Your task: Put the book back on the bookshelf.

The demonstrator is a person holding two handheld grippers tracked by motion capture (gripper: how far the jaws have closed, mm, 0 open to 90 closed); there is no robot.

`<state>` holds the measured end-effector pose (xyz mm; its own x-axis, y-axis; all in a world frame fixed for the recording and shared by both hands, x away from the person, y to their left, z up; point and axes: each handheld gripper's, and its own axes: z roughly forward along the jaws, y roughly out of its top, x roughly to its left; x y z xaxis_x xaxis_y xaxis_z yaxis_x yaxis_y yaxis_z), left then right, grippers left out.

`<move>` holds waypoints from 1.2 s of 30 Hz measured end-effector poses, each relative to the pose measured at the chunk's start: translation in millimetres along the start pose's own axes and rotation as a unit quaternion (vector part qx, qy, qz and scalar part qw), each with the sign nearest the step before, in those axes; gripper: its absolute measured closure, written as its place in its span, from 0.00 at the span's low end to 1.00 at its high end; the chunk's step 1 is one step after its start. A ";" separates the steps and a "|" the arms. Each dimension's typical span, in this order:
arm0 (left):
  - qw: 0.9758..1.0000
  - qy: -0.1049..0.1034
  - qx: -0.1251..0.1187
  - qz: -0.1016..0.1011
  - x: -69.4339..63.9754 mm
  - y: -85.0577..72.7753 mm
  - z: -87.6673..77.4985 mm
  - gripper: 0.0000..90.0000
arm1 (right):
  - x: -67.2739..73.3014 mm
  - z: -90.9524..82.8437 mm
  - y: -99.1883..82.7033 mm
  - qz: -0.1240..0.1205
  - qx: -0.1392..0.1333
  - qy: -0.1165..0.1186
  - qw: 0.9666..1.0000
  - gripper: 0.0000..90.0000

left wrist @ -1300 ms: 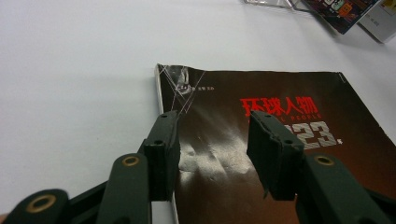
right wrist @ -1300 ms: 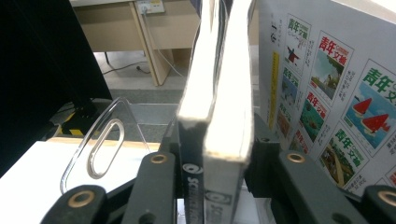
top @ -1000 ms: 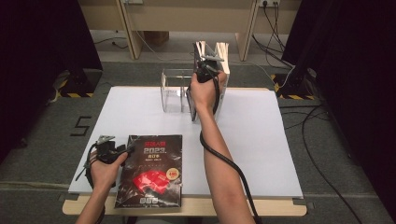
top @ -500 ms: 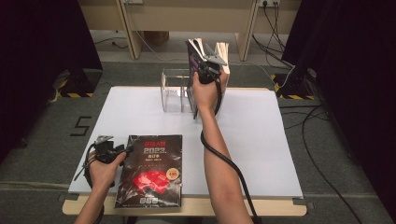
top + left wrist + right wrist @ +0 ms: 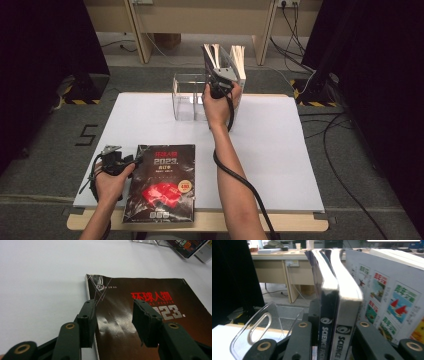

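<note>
Clear plastic forms the rack [image 5: 187,95] at the table's [image 5: 280,150] far edge. Just right of it, the right gripper [image 5: 220,82] is clamped on two magazines [image 5: 334,315], upright, not yet slotted in. Well nearer than the rack, the dark magazine [image 5: 162,182] lies flat, still to go; the left gripper [image 5: 115,320] hovers over its corner, jaws apart.
</note>
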<state>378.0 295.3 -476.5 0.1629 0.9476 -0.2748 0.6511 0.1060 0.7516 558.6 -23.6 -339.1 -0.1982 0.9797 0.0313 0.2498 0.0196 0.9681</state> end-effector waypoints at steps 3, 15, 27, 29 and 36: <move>1.000 -0.001 -0.001 0.002 -1.3 0.4 0.1 0.59 | -1.4 -2.3 1.3 -0.004 0.010 0.002 1.000 0.82; 1.000 -0.003 0.003 0.004 -3.7 -0.2 2.0 0.59 | -12.7 0.2 18.6 0.041 0.069 0.042 0.996 0.73; 1.000 -0.004 0.002 0.002 -2.9 0.3 1.1 0.59 | -9.7 15.5 28.1 0.047 0.099 0.033 0.993 0.70; 1.000 -0.004 0.002 0.002 -3.0 0.3 1.2 0.59 | -10.2 17.0 28.5 0.048 0.102 0.030 0.993 0.72; 1.000 -0.004 0.003 0.002 -3.0 0.2 1.3 0.59 | -10.7 21.1 28.2 0.044 0.113 0.012 0.992 0.83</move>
<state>378.6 292.0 -476.3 0.1720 0.9456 -0.2760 0.6548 0.0996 0.7493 587.8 -29.3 -317.5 -0.1885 0.9743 0.1230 0.4735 -0.0196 0.8806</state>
